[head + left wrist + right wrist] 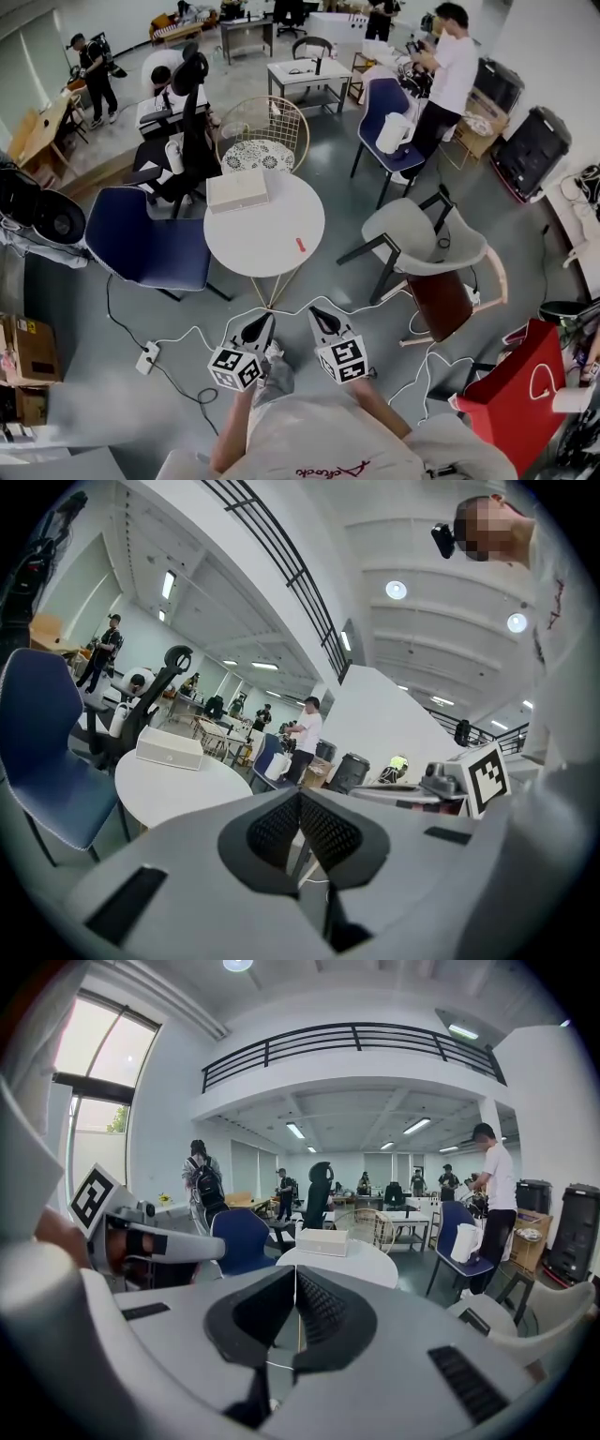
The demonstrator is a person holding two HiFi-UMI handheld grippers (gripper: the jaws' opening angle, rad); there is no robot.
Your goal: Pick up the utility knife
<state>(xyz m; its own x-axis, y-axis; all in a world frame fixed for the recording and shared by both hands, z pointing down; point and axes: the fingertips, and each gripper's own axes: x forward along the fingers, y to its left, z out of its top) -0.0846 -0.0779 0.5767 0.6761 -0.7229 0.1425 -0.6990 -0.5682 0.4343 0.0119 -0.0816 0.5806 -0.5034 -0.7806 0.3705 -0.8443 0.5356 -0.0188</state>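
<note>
The utility knife [301, 245] is a small red object lying near the right front edge of the round white table [262, 248]. A white box [237, 190] sits at the table's back left. My left gripper [266, 319] and right gripper [316, 313] are side by side in front of the table, short of its near edge, both pointing toward it. In the left gripper view, the left gripper [300, 795] is shut with nothing in it. The right gripper [295, 1269] is shut and empty too. Neither gripper view shows the knife; both show the table [178, 785] [352, 1262] and box [169, 749] [322, 1241].
A blue chair [145, 246] stands left of the table, a grey armchair [422, 239] to the right, and a wire chair [262, 131] behind. A power strip [147, 357] and white cables lie on the floor near my feet. A red bag [511, 394] stands at lower right. People stand farther back.
</note>
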